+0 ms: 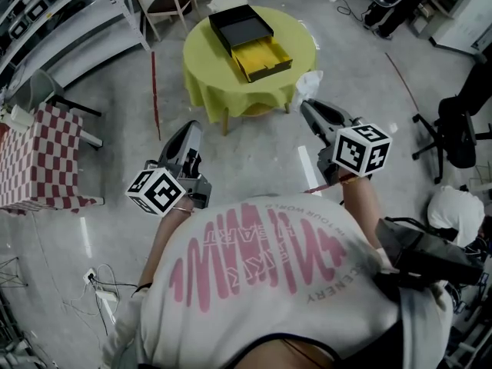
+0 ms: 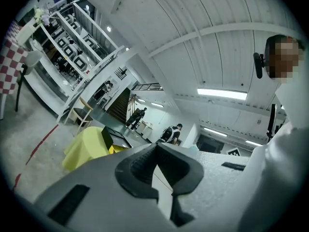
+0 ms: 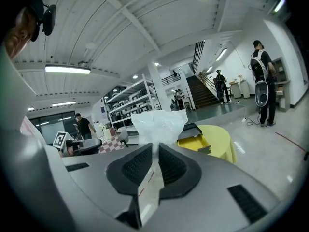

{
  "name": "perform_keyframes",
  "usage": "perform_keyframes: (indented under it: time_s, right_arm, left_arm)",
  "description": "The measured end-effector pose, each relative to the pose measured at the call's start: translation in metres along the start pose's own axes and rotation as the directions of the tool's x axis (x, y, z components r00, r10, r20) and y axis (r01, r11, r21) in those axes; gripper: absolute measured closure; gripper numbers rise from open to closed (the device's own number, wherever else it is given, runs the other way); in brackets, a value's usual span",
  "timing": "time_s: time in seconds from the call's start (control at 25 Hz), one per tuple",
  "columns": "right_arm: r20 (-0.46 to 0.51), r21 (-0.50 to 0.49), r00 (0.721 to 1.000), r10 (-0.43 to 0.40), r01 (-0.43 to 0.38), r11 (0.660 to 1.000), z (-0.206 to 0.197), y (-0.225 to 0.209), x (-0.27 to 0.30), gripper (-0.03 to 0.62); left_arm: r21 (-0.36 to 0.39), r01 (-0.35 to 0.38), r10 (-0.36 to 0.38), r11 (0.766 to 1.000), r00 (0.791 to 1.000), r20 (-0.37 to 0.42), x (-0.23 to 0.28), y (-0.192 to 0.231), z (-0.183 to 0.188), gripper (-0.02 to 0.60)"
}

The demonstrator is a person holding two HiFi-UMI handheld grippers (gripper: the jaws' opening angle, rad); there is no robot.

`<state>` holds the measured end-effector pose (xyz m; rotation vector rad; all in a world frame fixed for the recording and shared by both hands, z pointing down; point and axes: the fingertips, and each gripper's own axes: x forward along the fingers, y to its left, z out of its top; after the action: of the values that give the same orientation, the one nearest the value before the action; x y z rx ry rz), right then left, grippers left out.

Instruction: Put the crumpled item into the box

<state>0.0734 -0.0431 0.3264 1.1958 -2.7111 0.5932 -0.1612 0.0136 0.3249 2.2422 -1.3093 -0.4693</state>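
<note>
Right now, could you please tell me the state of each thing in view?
box: open, empty, on the yellow table.
lid: off, beside the box.
crumpled item: held off the floor, outside the box.
right gripper: shut on crumpled item.
left gripper: shut, empty.

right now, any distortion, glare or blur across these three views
Head view: fairly sharp and evenly lit, with lines bowing toward the edges around the yellow table. Left gripper view: strong fisheye with dark corners, and the ceiling light strip is blown out. Right gripper view: same fisheye, the crumpled item is bright and washed out, and the near foreground is soft.
</note>
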Motion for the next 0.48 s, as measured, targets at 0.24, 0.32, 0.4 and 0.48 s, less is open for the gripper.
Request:
perform_keyframes:
  time_s: [0.24,0.32,0.4,0.48]
  right_arm:
    - [-0.014,0.022,1.000,-0.007,0.008,1.000,-0.007,-0.011,0.013,0.559]
    - [-0.022,0.039,1.000,-0.013,0.014,0.999,-0.012,-0.018,0.020,0.559]
    - [-0.032,0.054,0.999,-0.016,0.018,0.998,-0.018,-0.022,0.027,0.559]
    - [-0.035,0.058,0.999,-0.023,0.025,0.998,-0.019,-0.025,0.032,0.559]
  left_arm:
    - [-0.006,0.018,-0.018,1.000,0.999,-0.033,0.015,0.010,-0.010,0.574]
    - [-0.006,0.020,-0.021,1.000,0.999,-0.042,0.020,0.016,-0.012,0.574]
    - [-0.008,0.020,-0.020,1.000,0.998,-0.052,0.024,0.023,-0.014,0.574]
    - [-0.010,0.017,-0.018,1.000,0.998,-0.057,0.029,0.029,-0.015,0.574]
